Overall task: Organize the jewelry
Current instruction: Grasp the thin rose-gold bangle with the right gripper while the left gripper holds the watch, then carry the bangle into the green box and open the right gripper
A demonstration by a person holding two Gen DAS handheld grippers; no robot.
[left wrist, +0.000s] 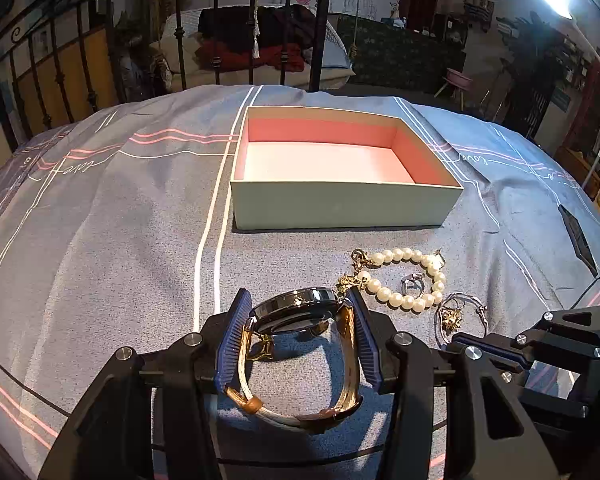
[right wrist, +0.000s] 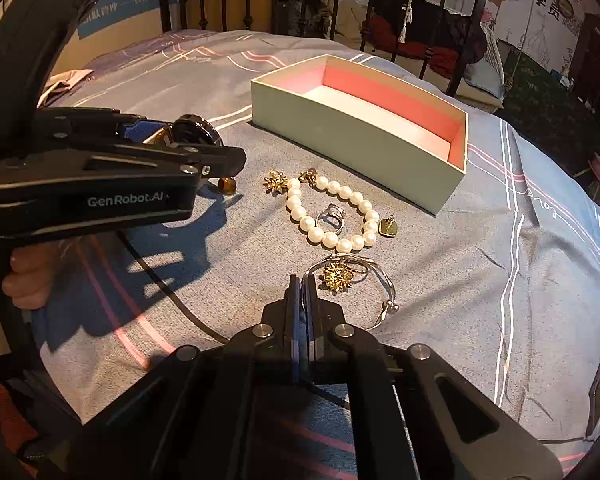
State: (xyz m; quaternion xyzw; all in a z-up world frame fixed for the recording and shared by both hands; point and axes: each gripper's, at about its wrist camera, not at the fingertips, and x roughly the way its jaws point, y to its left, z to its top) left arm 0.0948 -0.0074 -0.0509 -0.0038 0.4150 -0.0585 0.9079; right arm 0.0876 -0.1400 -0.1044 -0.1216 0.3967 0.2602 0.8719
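My left gripper (left wrist: pixel 296 300) is shut on a wristwatch (left wrist: pixel 296 310) with a dark face and tan strap, held just above the bedspread; it also shows in the right wrist view (right wrist: pixel 192 132). The open box (left wrist: pixel 340 160) with a pink inside lies beyond it, empty. A pearl bracelet (left wrist: pixel 404 280) with a silver ring (left wrist: pixel 413 285) inside its loop lies to the right. A silver bangle (right wrist: pixel 380 292) and a gold flower piece (right wrist: pixel 336 276) lie just ahead of my right gripper (right wrist: pixel 304 280), which is shut and empty.
A blue-grey striped bedspread (left wrist: pixel 120 220) covers the bed. A black metal bed frame (left wrist: pixel 80 52) stands behind. A dark flat object (left wrist: pixel 578 236) lies at the right edge. A gold flower charm (right wrist: pixel 275 182) and gold heart charm (right wrist: pixel 388 226) lie by the pearls.
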